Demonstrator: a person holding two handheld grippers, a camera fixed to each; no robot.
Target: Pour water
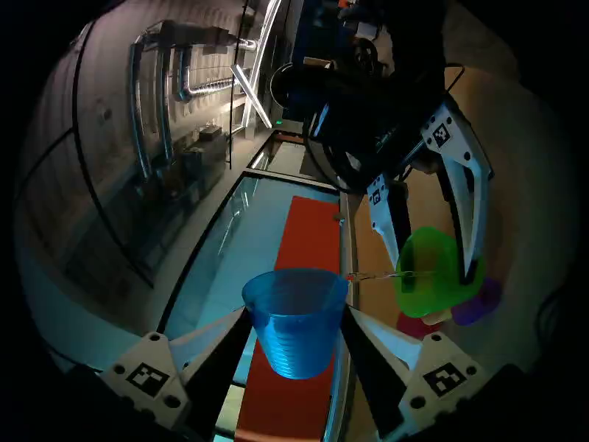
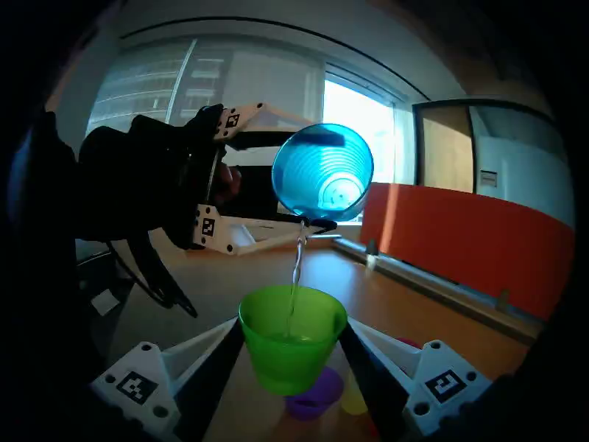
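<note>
Left tool (image 1: 296, 318) tips blue cup (image 1: 298, 346) over green cup (image 1: 434, 276).

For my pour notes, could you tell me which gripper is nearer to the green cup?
Right. The right gripper clamps the green cup itself; the left gripper holds the tilted blue cup above it, apart, pouring water.

Your left gripper (image 1: 297, 315) has two white fingers (image 1: 210, 346) with black inner faces, tapering forward from wide bases. Each base carries a square black-and-white marker (image 1: 147, 379) with small dark screws (image 1: 171, 401) around it. Your right gripper (image 2: 292, 324) is built the same way. In the right gripper view your left hand (image 2: 143, 184) is covered in black, glove or sleeve unclear against the light, and thin black cables (image 2: 158, 283) trail from it.
</note>
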